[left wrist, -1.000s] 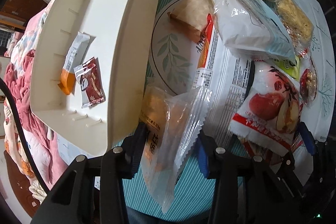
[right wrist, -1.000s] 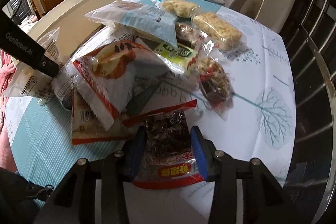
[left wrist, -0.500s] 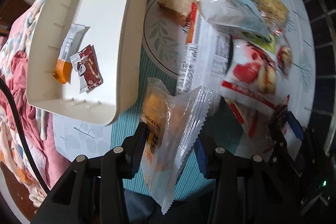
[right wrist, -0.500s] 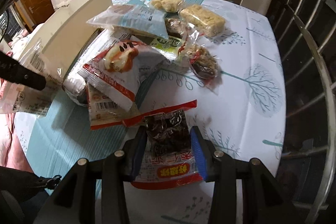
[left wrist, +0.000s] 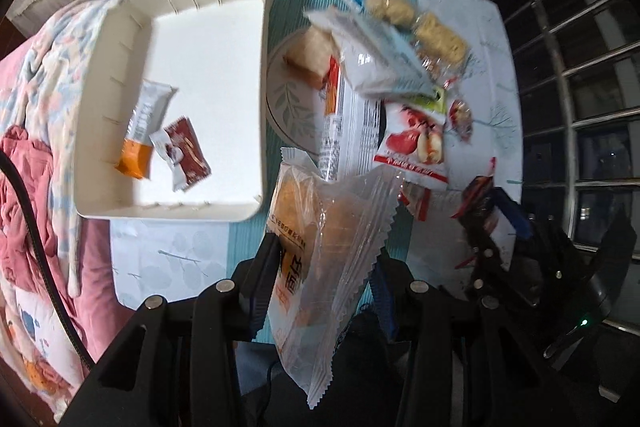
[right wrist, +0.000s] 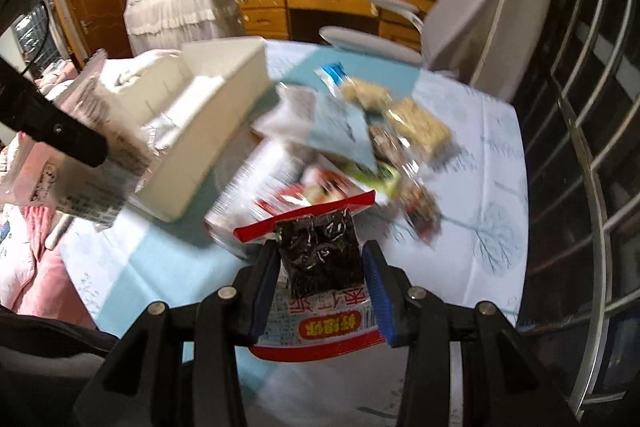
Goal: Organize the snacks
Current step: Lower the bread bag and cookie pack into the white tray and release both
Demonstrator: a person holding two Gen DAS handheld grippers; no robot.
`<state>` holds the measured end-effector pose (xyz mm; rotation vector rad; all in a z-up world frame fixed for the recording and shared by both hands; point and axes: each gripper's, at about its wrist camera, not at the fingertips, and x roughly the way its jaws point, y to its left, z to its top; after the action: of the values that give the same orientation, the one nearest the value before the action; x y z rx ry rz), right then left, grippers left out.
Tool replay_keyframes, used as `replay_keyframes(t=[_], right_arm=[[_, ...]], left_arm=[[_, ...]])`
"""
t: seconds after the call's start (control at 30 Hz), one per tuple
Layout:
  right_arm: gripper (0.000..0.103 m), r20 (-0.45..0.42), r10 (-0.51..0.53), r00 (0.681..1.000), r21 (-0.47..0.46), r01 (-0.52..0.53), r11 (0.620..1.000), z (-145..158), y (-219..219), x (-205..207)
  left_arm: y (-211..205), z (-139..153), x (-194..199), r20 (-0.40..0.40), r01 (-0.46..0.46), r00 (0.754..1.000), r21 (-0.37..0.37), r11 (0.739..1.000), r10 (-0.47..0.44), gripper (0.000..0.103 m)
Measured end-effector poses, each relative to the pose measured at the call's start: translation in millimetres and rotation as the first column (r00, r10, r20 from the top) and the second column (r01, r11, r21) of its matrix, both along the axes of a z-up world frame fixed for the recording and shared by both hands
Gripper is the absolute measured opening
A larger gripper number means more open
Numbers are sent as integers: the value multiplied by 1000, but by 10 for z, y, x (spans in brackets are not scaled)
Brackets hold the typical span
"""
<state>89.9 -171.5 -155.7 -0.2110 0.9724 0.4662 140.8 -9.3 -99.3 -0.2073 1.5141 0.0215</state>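
Left gripper (left wrist: pixel 324 279) clenched on clear-wrapped golden cake packet (left wrist: pixel 320 227), lower centre; right gripper (right wrist: pixel 320 283) grasping red-edged dark seaweed packet (right wrist: pixel 318 263) — carry both level over shallow cream plastic tray (left wrist: pixel 120 99), upper left, releasing low inside.

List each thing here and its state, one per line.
Left tool: shut on clear pastry packet, lifted.
Right tool: shut on red seaweed packet, lifted.
White tray: holds two small packets.
Snack pile: loose on table.
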Motion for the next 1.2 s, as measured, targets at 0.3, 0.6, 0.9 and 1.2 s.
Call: replay_keyframes(t=[0.3, 0.6, 0.9, 1.2], right_arm=[[43, 77, 44, 996, 62, -49, 997, 433, 584, -102], [43, 86, 72, 994, 128, -82, 988, 639, 1201, -147], [43, 56, 80, 995, 191, -89, 978, 666, 1758, -104], [44, -11, 49, 999, 240, -45, 970, 539, 2268, 34]], left_arm=[[518, 439, -133, 133, 1, 991, -42, 999, 5, 42], [1265, 686, -303, 267, -56, 962, -12, 998, 58, 42], [1926, 654, -437, 384, -34, 921, -72, 997, 59, 42], [2310, 536, -441, 460, 17, 888, -48, 999, 7, 42]])
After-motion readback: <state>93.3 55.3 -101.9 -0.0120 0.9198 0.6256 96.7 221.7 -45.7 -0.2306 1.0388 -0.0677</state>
